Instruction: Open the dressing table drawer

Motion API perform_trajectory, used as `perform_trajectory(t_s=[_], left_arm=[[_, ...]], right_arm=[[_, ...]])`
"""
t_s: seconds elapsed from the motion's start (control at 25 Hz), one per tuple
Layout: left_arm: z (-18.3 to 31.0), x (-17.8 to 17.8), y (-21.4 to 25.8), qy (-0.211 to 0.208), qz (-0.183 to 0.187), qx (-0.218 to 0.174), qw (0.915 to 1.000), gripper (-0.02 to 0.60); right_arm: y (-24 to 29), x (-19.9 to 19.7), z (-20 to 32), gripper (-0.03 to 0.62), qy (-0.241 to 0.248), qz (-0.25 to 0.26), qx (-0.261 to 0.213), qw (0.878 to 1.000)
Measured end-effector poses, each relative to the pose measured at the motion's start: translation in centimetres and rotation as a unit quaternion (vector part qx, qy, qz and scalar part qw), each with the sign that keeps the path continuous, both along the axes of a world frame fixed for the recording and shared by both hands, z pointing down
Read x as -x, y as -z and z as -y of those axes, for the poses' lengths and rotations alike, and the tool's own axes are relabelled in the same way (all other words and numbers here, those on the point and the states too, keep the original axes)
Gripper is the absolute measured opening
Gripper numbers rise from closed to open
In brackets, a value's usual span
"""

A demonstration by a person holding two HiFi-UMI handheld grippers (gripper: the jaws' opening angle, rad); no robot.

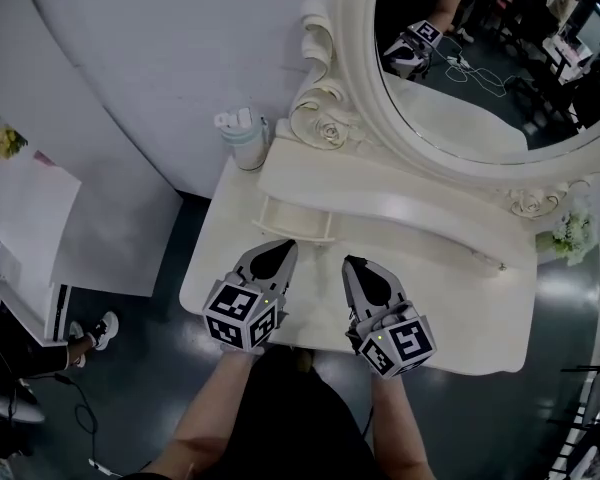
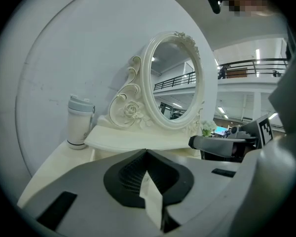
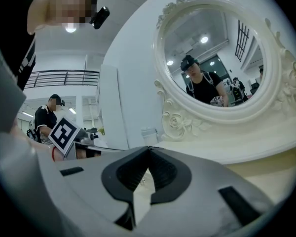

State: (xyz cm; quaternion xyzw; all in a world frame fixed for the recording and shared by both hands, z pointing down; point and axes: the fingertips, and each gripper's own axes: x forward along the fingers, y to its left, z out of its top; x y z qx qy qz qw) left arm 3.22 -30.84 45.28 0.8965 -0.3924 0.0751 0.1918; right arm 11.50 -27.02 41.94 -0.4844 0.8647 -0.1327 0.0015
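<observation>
EDITOR: What print can be read?

PHOTOGRAPHER: Black-and-white square markers on the left cube (image 1: 242, 316) and the right cube (image 1: 400, 343). Any label on the pale cup (image 1: 245, 140) is too small to read.

EDITOR: How are the hands set?

PHOTOGRAPHER: 2 bare forearms (image 1: 215, 408) reach in from the bottom edge of the head view. The left gripper (image 1: 278, 250) and the right gripper (image 1: 355, 266) sit side by side over the front of the cream dressing table (image 1: 225, 268). Both are aimed toward the oval mirror (image 1: 480, 78), noses tipped slightly down.

EDITOR: And the claws?

PHOTOGRAPHER: Both are pressed together at the tips, with nothing pinched in either.

EDITOR: Where is the drawer?

PHOTOGRAPHER: The small drawer (image 1: 295, 223) sits under the left end of the raised shelf (image 1: 410, 198), sticking out past its edge. It is just ahead of the left gripper's tips, with bare table top between them.

EDITOR: What else is around?

PHOTOGRAPHER: The cup stands at the back left corner, beside a carved rose (image 1: 330, 131) on the mirror frame. White flowers (image 1: 570, 233) sit at the far right. A thin stick (image 1: 485, 260) lies below the shelf, to the right of the right gripper. The mirror reflects a person in black holding a marked cube. Left of the table are a white cabinet (image 1: 35, 228) and a bystander's shoe (image 1: 102, 326) on the dark floor (image 1: 150, 368).
</observation>
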Motion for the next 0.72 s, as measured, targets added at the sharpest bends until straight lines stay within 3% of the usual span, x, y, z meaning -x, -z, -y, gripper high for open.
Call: perform_trajectory(t_s=[0.72], left_arm=[[0.2, -0.9, 8.5, -0.018, -0.046, -0.056, 0.9972, 0.000]], right_arm=[[7.1, -0.2, 0.3, 0.005, 0.009, -0.016, -0.044, 0.999]])
